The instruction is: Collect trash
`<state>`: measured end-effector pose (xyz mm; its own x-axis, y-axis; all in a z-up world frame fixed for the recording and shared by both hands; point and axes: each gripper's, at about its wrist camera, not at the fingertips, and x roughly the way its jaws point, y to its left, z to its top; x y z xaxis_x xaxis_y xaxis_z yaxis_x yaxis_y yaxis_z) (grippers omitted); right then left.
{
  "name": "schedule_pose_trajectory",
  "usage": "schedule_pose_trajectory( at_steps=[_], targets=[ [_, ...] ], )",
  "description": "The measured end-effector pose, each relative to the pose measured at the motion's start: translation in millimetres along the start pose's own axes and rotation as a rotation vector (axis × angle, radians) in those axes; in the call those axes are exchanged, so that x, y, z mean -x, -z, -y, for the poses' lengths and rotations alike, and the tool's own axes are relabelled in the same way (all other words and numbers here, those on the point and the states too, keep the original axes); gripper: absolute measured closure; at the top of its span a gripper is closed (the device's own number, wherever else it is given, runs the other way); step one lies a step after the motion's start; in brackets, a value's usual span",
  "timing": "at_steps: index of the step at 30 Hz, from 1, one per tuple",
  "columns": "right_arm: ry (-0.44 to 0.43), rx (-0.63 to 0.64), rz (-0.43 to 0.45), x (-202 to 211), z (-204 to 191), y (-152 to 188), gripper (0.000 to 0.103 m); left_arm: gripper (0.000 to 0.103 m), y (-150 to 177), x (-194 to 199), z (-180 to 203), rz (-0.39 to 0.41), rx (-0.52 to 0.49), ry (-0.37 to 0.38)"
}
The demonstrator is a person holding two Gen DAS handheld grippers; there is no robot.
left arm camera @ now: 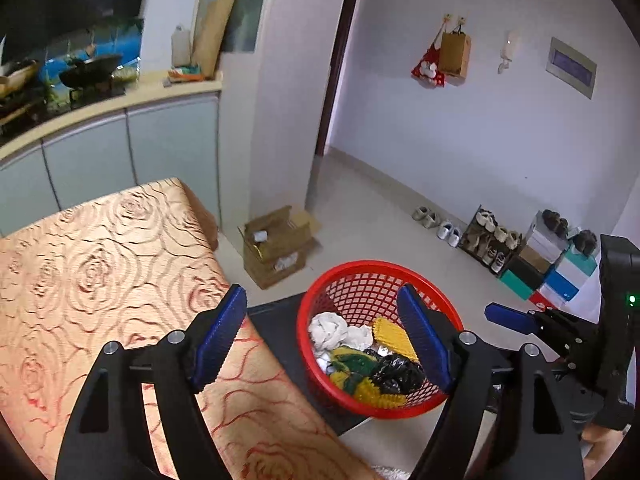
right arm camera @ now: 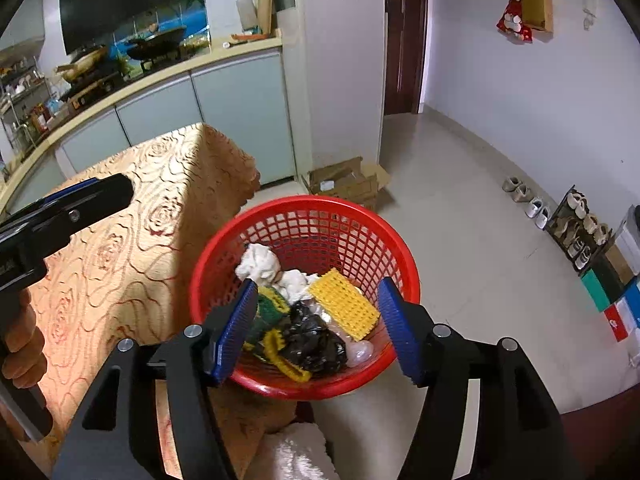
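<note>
A red mesh basket (left arm camera: 316, 300) (right arm camera: 304, 208) stands beside the table's right edge. It holds crumpled white tissue (left arm camera: 328, 330) (right arm camera: 260, 262), a yellow ridged piece (left arm camera: 394, 338) (right arm camera: 344, 304), a crumpled black bag (left arm camera: 396, 374) (right arm camera: 312, 338) and a green and yellow knitted item (left arm camera: 352, 364) (right arm camera: 270, 308). My left gripper (left arm camera: 320, 332) is open and empty, above the table edge and basket. My right gripper (right arm camera: 316, 328) is open and empty, just over the basket. The right gripper also shows in the left wrist view (left arm camera: 508, 318).
The table (left arm camera: 100, 264) (right arm camera: 132, 216) has an orange rose-patterned cloth. A cardboard box (left arm camera: 276, 244) (right arm camera: 344, 184) sits on the floor behind the basket. Shoes and a shoe rack (left arm camera: 488, 240) line the right wall. Kitchen cabinets (left arm camera: 100, 152) stand behind the table.
</note>
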<state>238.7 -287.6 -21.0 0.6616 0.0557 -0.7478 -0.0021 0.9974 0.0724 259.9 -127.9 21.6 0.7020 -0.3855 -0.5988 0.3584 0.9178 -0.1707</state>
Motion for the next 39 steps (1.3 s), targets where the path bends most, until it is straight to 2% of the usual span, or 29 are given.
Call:
schedule_pose_trajectory(
  at_steps=[6,13,17,29,39],
  targets=[
    [-0.017,-0.023,0.044,27,-12,4,0.027,0.019,4,40,-5,0.056,-0.004,-0.058],
    [0.005,-0.024,0.134,64,-35,12,0.007,0.010,15,81,-8,0.105,-0.022,-0.133],
    [0.003,-0.019,0.151,77,-46,17,0.007,0.009,25,99,-13,0.116,-0.023,-0.184],
    [-0.020,-0.039,0.154,104,-77,39,0.007,0.009,56,143,-26,0.134,0.011,-0.275],
    [-0.030,-0.052,0.162,117,-89,56,0.007,0.009,77,163,-33,0.136,0.034,-0.309]
  ],
)
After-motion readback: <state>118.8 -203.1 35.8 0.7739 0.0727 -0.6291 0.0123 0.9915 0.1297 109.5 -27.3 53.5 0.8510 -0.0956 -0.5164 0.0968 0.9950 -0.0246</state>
